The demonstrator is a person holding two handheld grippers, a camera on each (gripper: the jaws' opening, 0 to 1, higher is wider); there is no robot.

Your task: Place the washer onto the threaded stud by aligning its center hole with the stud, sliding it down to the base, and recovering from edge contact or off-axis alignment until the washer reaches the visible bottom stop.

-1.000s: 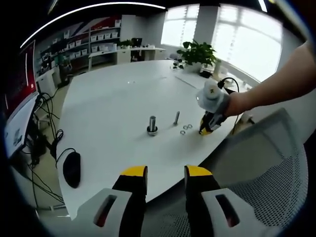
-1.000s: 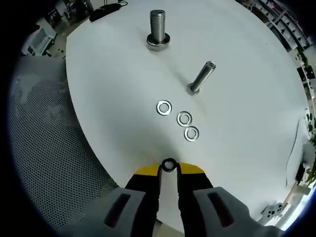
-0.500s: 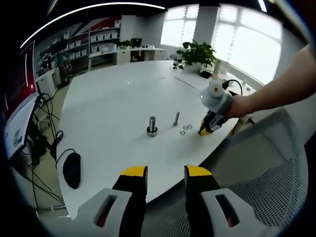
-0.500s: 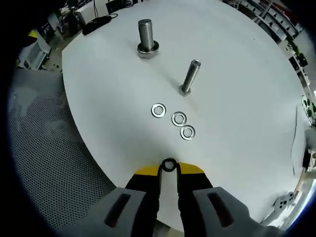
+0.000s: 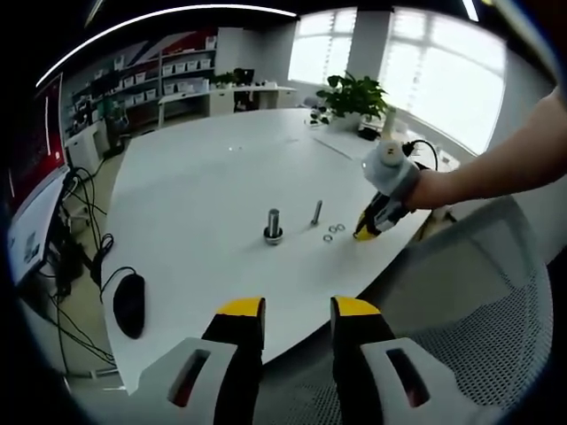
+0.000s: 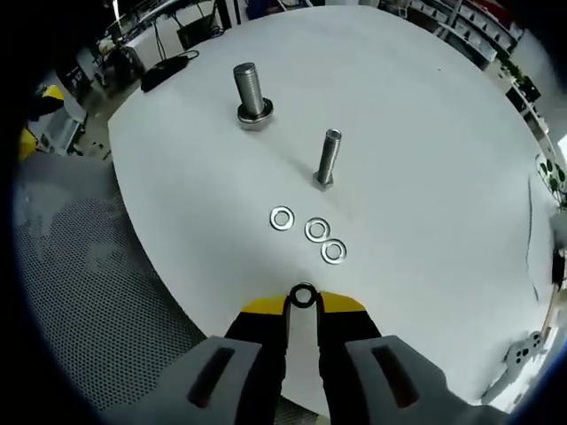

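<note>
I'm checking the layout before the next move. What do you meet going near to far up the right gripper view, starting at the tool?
Right tool gripping a washer → three loose washers → thin stud → thick stud → black mouse.

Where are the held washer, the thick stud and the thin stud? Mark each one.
held washer (image 6: 303, 296), right gripper view, on its ring between the jaw tips
thick stud (image 6: 247, 87), right gripper view, on its threaded shaft
thin stud (image 6: 328, 156), right gripper view, mid-shaft
</note>
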